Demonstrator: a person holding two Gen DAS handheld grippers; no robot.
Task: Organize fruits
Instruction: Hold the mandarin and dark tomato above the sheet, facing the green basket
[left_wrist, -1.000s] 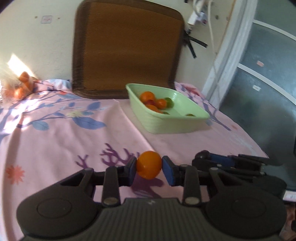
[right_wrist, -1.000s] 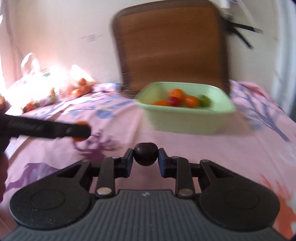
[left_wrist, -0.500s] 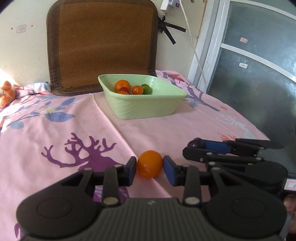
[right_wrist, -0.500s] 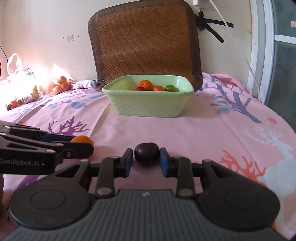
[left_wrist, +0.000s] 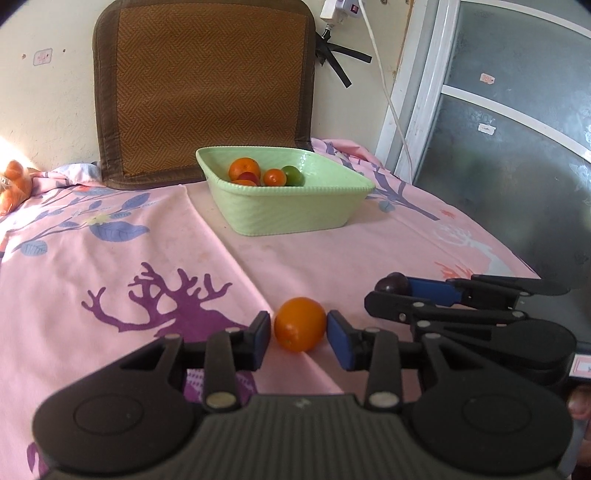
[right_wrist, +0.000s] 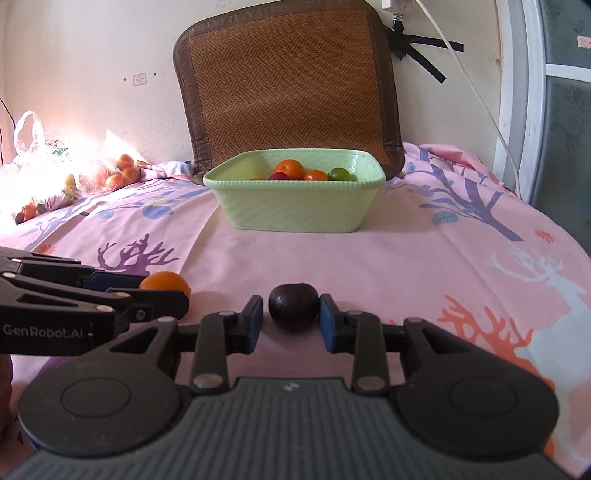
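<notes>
An orange (left_wrist: 300, 324) rests on the pink cloth between the pads of my left gripper (left_wrist: 300, 334); small gaps show on both sides, so the gripper is open. A dark plum (right_wrist: 293, 306) lies between the pads of my right gripper (right_wrist: 291, 325), also with a gap on each side. The orange (right_wrist: 165, 282) and left gripper show at the left of the right wrist view. The plum (left_wrist: 392, 282) shows at the right gripper's tip in the left wrist view. A light green basket (left_wrist: 280, 214) (right_wrist: 295, 210) with several fruits stands farther back.
A brown woven mat (left_wrist: 203, 88) leans on the wall behind the basket. A plastic bag of oranges (right_wrist: 55, 177) lies at the far left by the wall. A white cable (right_wrist: 476, 92) hangs near the door frame on the right. The bed edge drops off at the right.
Both grippers came down to the cloth in front of the basket and their jaws loosened; the orange and the plum now rest on the cloth with gaps beside them.
</notes>
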